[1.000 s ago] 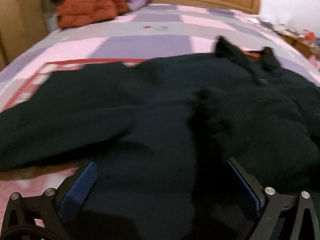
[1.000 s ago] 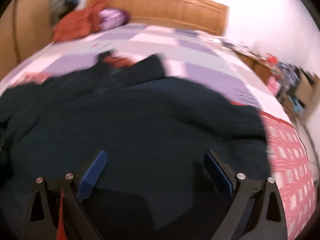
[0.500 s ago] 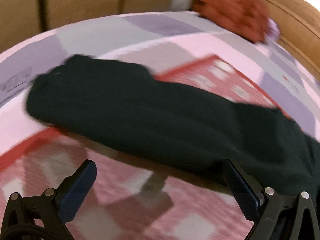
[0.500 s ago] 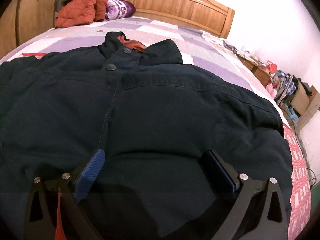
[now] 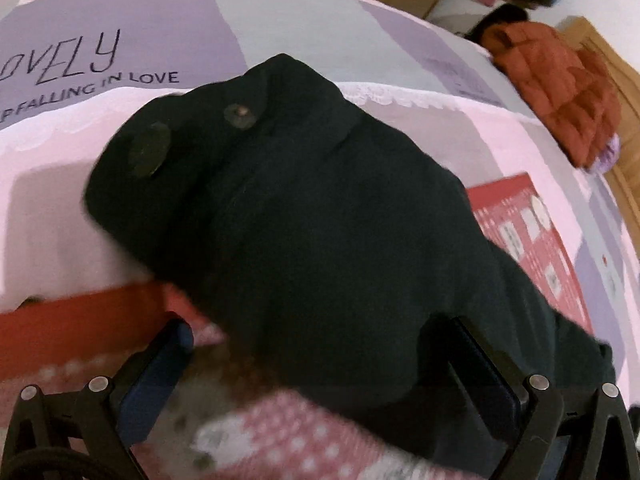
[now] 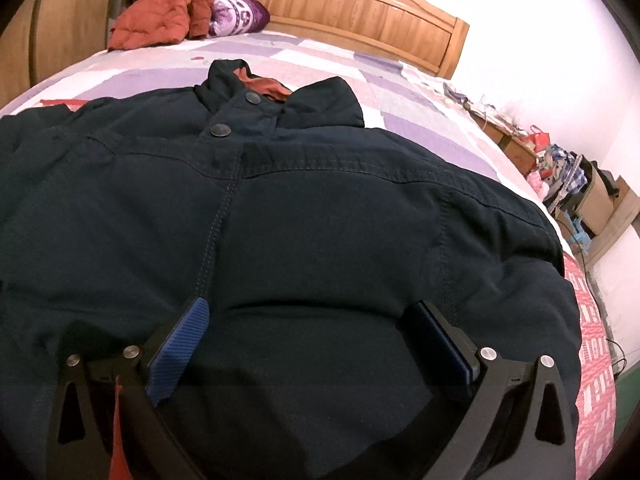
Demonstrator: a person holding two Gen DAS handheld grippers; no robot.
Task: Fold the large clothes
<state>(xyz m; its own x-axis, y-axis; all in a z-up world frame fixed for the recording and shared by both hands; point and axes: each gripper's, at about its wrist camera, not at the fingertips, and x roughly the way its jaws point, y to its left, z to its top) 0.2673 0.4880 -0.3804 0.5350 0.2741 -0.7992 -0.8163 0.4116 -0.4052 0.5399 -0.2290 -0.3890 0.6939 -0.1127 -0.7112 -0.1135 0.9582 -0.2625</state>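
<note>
A dark navy jacket (image 6: 304, 216) lay spread front-up across the bed (image 6: 400, 92), its collar (image 6: 280, 92) toward 12 o'clock near the wooden headboard (image 6: 360, 12). The right gripper (image 6: 308, 344) hung over the jacket's lower front with its jaws spread wide and gripping nothing; the fabric filled the gap between its blue pads (image 6: 176, 352). In the left wrist view, the jacket's sleeve (image 5: 312, 216) ran from 10 o'clock down to 4 o'clock over the patchwork bedspread (image 5: 280, 20), with two snaps (image 5: 240, 114) at its cuff end. The left gripper (image 5: 320, 380) sat just above the sleeve, jaws also wide apart and empty, with cloth lying between them. An orange puffer coat (image 5: 560, 80) lay bunched at 2 o'clock, well apart from the jacket.
</note>
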